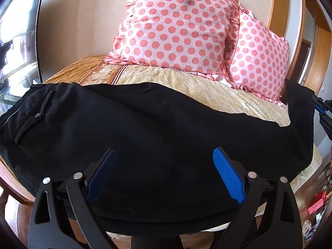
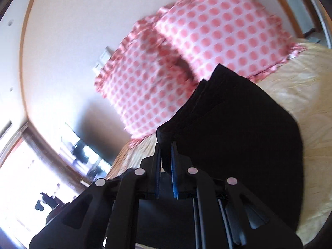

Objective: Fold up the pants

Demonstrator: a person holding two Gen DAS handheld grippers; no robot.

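Pants [image 1: 155, 124] lie lengthwise before pillows [image 1: 176, 25]. Right gripper [image 2: 165, 161] clamps hem, lifting it, likely for fold-over. Left gripper [image 1: 165, 174] hovers spread, grasping nothing, ready to pin.

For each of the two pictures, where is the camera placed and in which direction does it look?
Left wrist: sits behind the open left gripper, low above the black pants, facing the polka-dot pillows; the right gripper shows at the far right edge.
Right wrist: sits behind the right gripper, strongly tilted, looking along the pants clamped in its fingers, toward the pillows.
Shared: pants, pillows, yellow bedspread.
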